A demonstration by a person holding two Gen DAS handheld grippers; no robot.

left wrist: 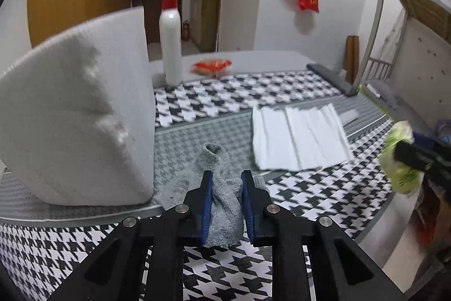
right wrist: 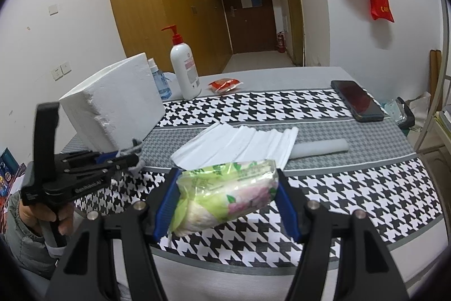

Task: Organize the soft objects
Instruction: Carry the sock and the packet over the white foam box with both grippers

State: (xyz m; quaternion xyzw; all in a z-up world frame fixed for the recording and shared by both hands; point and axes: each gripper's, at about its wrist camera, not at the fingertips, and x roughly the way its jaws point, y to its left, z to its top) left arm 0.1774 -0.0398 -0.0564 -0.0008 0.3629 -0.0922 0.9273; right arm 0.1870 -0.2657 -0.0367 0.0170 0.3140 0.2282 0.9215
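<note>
A grey sock [left wrist: 222, 205] hangs bunched between the blue pads of my left gripper [left wrist: 227, 174], which is shut on it just above the houndstooth tablecloth [left wrist: 253, 92]. The right wrist view shows that gripper [right wrist: 132, 157] at the left, beside the white foam block [right wrist: 112, 109]. My right gripper [right wrist: 228, 172] is shut on a green plastic tissue pack [right wrist: 225, 193], held tilted above the cloth's near part. A folded white towel [right wrist: 239, 143] lies flat in the middle of the table, beyond the pack.
The big foam block [left wrist: 76, 114] stands close to the left of the sock. Behind it are a white pump bottle [right wrist: 184, 69], a small blue spray bottle [right wrist: 159, 81] and a red packet [right wrist: 224, 83]. A phone [right wrist: 356, 100] and a pale foam roll [right wrist: 318, 147] lie at the right.
</note>
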